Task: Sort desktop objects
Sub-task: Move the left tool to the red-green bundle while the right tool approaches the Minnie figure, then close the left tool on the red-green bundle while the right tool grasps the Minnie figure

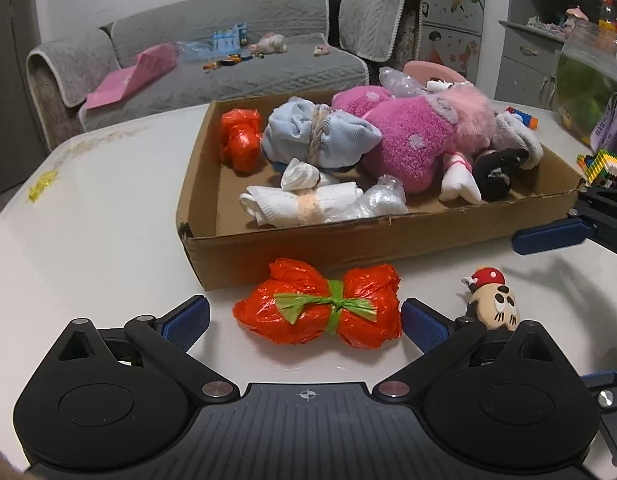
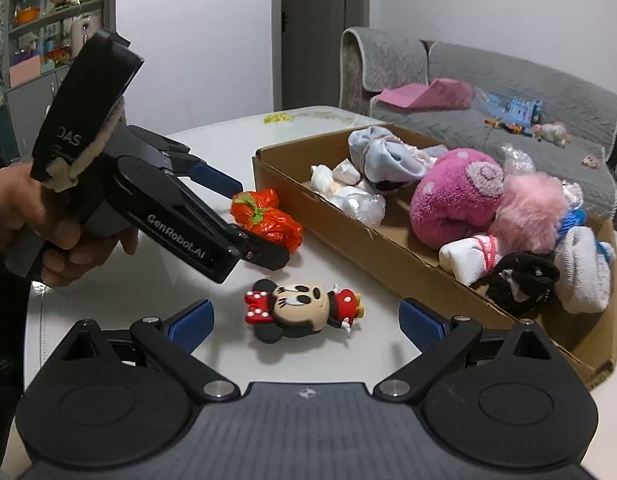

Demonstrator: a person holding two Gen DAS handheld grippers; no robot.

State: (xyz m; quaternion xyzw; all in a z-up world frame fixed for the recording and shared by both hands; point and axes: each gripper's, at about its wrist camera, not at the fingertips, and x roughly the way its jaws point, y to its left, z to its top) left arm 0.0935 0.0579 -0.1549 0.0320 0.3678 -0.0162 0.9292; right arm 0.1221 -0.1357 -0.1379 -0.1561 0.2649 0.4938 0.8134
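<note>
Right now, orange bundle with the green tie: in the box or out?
Out. The orange bundle lies on the table in front of the cardboard box wall.

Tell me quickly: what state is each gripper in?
Left gripper: open, straddling the orange bundle, not pressing it.
Right gripper: open, around the mouse figure, holding nothing.

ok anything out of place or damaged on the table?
Two items sit outside the cardboard box: an orange plastic bundle tied with green, lying between the open fingers of the left tool, and a cartoon mouse toy in front of the open right tool. The box's near left corner is torn. Nothing spilled.
</note>
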